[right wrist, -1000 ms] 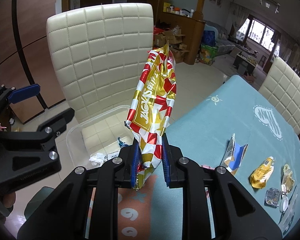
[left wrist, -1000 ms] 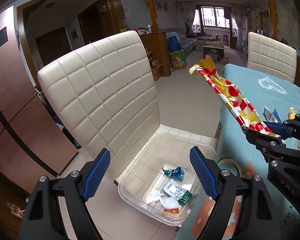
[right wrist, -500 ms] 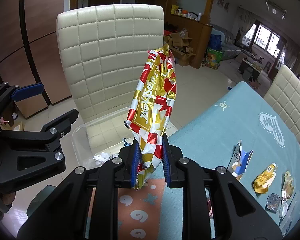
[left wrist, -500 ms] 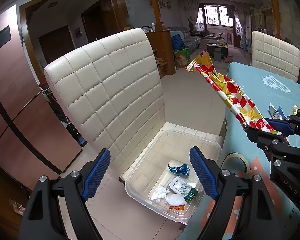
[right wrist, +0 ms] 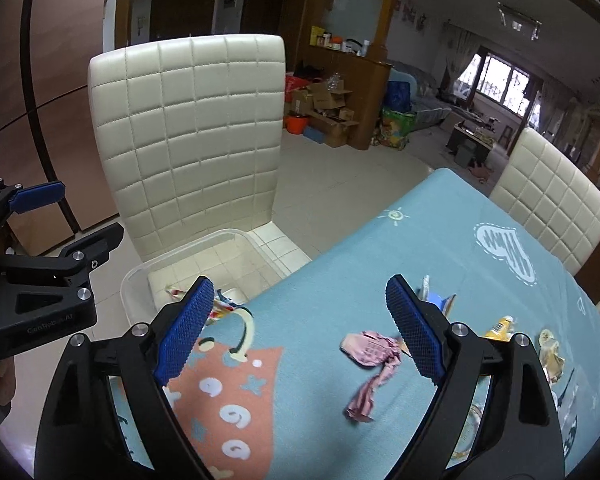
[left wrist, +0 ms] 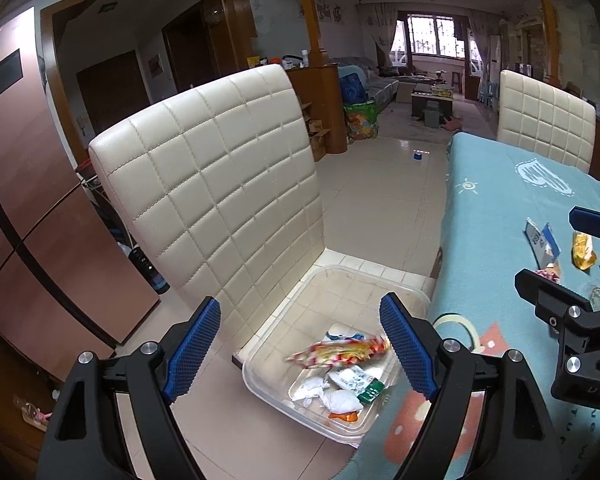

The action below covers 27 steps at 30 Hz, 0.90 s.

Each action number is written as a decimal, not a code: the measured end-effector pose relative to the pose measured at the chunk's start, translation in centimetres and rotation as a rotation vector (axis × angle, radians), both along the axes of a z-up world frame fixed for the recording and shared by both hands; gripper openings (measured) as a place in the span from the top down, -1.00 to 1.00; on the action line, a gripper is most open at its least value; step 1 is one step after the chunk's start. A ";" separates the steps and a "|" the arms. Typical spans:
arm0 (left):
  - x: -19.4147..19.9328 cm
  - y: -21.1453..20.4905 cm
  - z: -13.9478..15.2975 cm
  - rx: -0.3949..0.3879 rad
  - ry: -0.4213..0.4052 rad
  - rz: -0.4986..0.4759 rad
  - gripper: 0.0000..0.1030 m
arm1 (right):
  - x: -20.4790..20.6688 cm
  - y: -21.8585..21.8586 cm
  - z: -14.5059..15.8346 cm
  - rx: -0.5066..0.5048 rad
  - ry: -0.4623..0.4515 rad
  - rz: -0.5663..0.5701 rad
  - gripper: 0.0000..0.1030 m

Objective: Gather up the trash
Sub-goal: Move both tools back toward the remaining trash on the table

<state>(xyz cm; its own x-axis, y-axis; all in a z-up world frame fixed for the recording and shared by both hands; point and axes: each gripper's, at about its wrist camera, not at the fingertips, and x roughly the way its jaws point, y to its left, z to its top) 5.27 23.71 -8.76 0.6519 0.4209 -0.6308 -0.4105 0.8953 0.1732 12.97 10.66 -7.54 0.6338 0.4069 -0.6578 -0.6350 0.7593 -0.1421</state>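
**My claws are wide open and the trash tub waits on the chair**

My right claw (right wrist: 296, 332) is wide open and holds nothing. It hangs over the near left corner of the table with the light blue cloth (right wrist: 440, 240). My left claw (left wrist: 300, 344) is wide open too, and empty. It hangs over the clear plastic tub (left wrist: 412, 292), so I can look right down into it.

The tub sits on the seat of the cream padded chair (left wrist: 220, 184), just beside the left edge of the table. I think it is there so that trash goes from the table to the tub in one short reach.

The red and yellow shiny snack wrapper (left wrist: 340, 352) is in the tub. It looks blurry, so I think it may be falling or just landing. It lies over white crumpled papers (left wrist: 336, 398) and a small packet with a green end (left wrist: 370, 390).

More trash is out on the table. A pink crumpled wrapper (right wrist: 370, 354) lies near, between my right claw's fingers in the right view. Farther right are a blue and white torn packet (right wrist: 436, 300) and a small yellow packet (right wrist: 498, 326). Some little shiny bits lie at the far right, too small to tell.

I think the pink wrapper is my next pick, since it is closest and my right claw is open for it.
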 end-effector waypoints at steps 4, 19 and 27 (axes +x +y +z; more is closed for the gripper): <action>0.4 -1.6 0.6 -0.006 -0.005 -0.033 -0.55 | -0.1 -2.3 0.5 0.005 -0.019 -0.042 -0.69; 4.5 -15.7 -0.4 -0.077 0.060 -0.349 -0.55 | 2.4 -20.7 -1.2 0.020 0.031 -0.391 -0.70; 6.6 -25.5 -3.0 -0.029 0.145 -0.543 -0.56 | 3.4 -30.7 -3.4 0.046 0.095 -0.586 -0.70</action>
<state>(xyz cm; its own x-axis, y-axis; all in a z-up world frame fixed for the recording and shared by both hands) 11.88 -1.77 -11.75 0.6758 0.0301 -0.7365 0.1369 0.9766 0.1656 16.36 -20.03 -10.91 0.7006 0.0367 -0.7126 -0.1166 0.9911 -0.0636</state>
